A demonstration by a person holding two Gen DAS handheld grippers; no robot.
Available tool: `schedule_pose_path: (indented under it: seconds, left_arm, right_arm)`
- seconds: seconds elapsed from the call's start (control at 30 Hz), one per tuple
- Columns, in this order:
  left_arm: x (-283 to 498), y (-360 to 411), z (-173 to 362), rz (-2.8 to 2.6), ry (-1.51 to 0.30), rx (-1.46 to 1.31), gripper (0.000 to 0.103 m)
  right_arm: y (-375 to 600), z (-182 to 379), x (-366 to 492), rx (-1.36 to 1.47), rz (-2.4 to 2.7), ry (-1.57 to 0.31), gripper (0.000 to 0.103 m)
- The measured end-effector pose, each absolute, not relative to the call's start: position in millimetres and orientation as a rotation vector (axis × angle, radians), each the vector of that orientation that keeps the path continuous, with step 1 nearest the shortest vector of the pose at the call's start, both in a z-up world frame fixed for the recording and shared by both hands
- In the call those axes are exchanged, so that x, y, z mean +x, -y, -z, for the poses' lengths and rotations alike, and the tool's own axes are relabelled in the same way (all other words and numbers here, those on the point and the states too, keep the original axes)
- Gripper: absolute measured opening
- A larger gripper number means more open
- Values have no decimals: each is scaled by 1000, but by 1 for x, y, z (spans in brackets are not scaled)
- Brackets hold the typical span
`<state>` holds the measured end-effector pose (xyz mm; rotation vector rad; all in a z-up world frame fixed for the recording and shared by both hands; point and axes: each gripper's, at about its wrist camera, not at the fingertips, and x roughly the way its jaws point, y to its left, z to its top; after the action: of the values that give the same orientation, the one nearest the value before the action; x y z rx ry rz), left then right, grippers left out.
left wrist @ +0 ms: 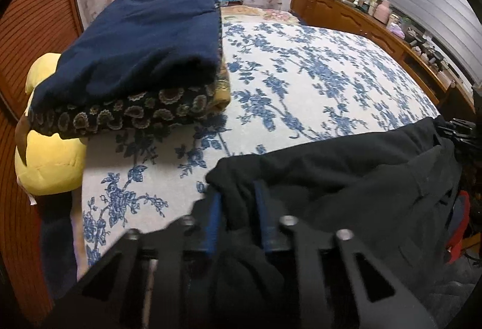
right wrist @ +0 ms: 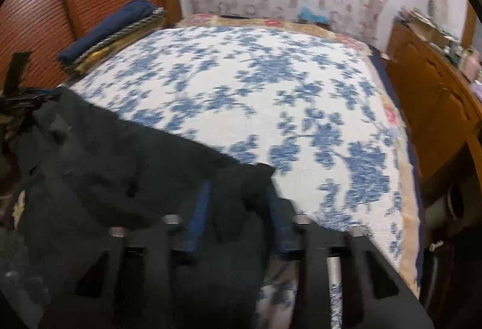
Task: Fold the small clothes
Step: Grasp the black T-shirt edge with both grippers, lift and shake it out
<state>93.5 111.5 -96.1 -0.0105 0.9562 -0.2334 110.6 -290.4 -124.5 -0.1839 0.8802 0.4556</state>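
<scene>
A black garment (left wrist: 346,178) hangs stretched between my two grippers above the near edge of the bed; it also shows in the right wrist view (right wrist: 105,154). My left gripper (left wrist: 238,196) is shut on its left corner, with cloth bunched between the blue fingers (left wrist: 215,208). My right gripper (right wrist: 238,196) is shut on its right corner. The right gripper shows at the far right of the left wrist view (left wrist: 461,133), and the left gripper at the far left of the right wrist view (right wrist: 21,99).
The bed has a white cover with blue flowers (left wrist: 301,81). A stack of folded clothes, navy on top (left wrist: 144,36), sits at its left edge beside a yellow plush toy (left wrist: 51,166). A wooden cabinet with clutter (left wrist: 346,6) stands along the right.
</scene>
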Motion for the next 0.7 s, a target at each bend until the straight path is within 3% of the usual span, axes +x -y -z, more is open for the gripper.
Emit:
schedule_pose_path:
  seconds: [0.17, 0.43, 0.7]
  left_arm:
    - [63, -105, 51, 279, -815, -36, 9]
    - [14, -92, -55, 366, -547, -11, 8]
    - [-21, -112, -152, 335, -314, -18, 8]
  right_arm:
    - [290, 96, 87, -121, -521, -796, 11]
    - [278, -27, 34, -157, -530, -464, 9]
    - [282, -133, 7, -167, -511, -269, 9]
